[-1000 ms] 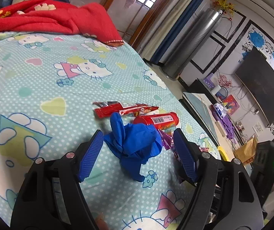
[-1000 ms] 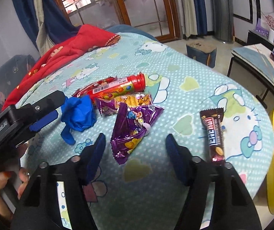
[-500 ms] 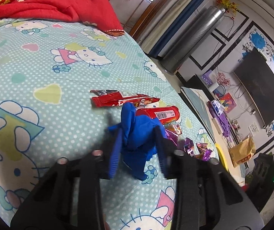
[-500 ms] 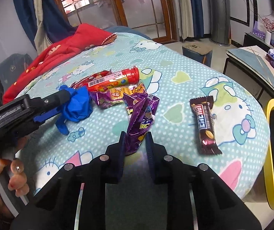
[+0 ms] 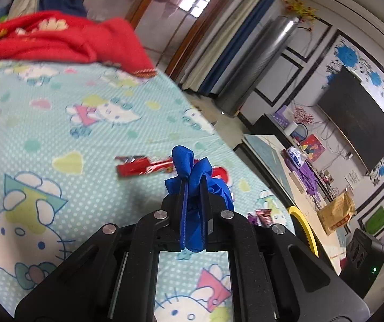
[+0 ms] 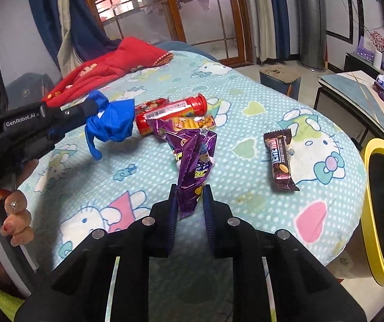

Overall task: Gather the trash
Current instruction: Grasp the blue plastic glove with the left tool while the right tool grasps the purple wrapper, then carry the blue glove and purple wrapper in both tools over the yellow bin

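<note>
A: How does the left gripper (image 5: 192, 185) sit?

B: It points slightly downward over the cartoon-print bedspread (image 5: 57, 123), its jaws clenched on the crumpled blue glove (image 5: 192, 171). From the right wrist view the same gripper (image 6: 91, 107) reaches in from the left, the glove (image 6: 111, 123) hanging clear of the cover, and the person's hand (image 6: 12, 214) wraps the handle below.

A: And the right gripper (image 6: 190, 196)?

B: Tilted more steeply down, its jaws have just been closing and now pinch the lower end of the purple snack wrapper (image 6: 194, 158), which stands up between them.

A: What trash lies on the bed?

B: A red tube (image 6: 173, 112) and an orange-purple packet (image 6: 189, 123) beyond the wrapper, and a brown chocolate bar (image 6: 280, 161) off to the right. A yellow-rimmed bin (image 6: 379, 214) stands at the bed's edge
</note>
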The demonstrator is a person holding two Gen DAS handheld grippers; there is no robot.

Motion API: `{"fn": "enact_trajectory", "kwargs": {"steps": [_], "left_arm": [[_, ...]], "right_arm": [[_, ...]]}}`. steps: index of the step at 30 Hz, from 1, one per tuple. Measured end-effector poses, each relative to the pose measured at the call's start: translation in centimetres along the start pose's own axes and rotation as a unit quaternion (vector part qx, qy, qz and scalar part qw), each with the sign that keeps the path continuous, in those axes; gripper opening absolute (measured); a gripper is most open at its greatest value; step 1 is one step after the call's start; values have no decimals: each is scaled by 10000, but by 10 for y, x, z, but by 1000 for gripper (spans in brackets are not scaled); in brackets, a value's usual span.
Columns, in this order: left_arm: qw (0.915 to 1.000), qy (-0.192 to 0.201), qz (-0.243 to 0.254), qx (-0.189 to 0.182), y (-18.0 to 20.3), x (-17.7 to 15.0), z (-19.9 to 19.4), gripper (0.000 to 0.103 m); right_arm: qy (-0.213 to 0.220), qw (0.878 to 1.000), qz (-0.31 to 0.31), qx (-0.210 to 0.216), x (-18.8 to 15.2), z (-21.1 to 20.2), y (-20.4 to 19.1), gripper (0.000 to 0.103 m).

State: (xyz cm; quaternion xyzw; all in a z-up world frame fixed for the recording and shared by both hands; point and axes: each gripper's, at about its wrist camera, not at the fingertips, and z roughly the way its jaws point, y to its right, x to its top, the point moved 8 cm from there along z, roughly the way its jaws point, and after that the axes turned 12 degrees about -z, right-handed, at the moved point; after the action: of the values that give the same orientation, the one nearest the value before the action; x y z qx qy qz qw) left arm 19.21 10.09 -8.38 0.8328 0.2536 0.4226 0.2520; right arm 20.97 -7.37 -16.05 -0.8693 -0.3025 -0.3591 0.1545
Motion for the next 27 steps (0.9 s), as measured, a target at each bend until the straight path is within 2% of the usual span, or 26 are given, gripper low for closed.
{"fn": "enact_trajectory", "kwargs": {"steps": [16,27], "left_arm": [[9968,16,695,-384,63,-18,-12,3],[9907,-253,1161,-667,104,-53,-7,3]], "right_arm": [[377,9991,163,-130,13,-41,29,17],[470,9978,273,-370,4,-62,57,17]]}}
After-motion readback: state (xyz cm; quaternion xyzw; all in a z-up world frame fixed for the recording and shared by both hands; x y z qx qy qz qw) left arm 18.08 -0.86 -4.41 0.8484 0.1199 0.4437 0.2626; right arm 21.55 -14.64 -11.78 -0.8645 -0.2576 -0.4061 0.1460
